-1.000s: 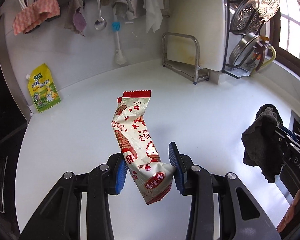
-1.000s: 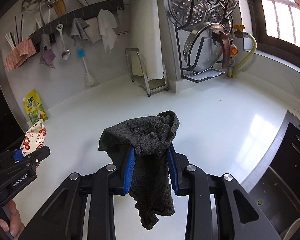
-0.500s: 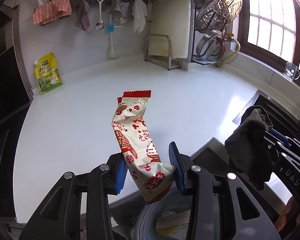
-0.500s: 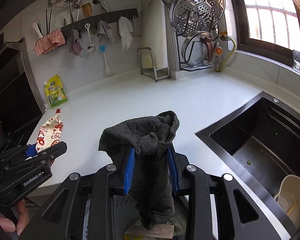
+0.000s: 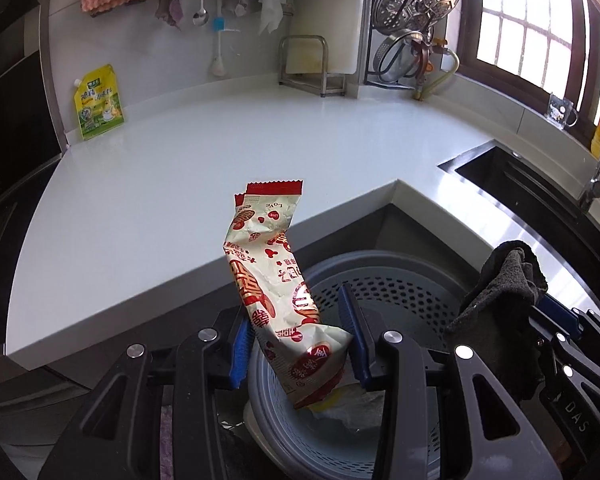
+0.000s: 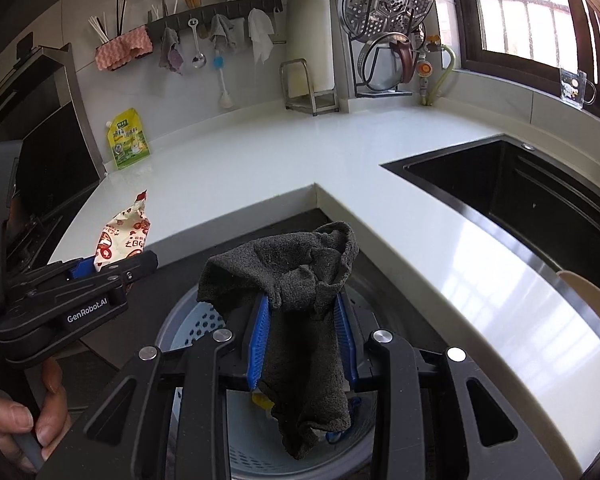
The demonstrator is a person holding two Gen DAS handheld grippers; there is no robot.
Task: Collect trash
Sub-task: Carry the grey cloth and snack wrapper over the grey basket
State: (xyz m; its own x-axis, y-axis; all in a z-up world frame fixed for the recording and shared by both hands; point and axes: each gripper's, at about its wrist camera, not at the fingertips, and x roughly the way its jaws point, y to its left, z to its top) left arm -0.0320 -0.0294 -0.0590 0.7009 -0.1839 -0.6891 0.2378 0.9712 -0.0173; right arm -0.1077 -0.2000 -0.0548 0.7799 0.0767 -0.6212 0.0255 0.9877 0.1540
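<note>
Above the bin (image 5: 400,280), wrapper (image 5: 272,280) clamped; dark cloth (image 6: 304,320) clamped alongside.

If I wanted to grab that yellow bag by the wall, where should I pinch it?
Probably pinch the yellow pouch at its top edge, beside the spout corner, coming down from above. It stands leaning against the wall on the counter, so its back is blocked, and the flat top rim is thin enough for tongs.

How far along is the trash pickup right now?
Done: some trash already lies in the grey bin. In hand: the left gripper clamps a snack wrapper and the right gripper a dark rag, both above the bin. Left: dropping both in.
</note>
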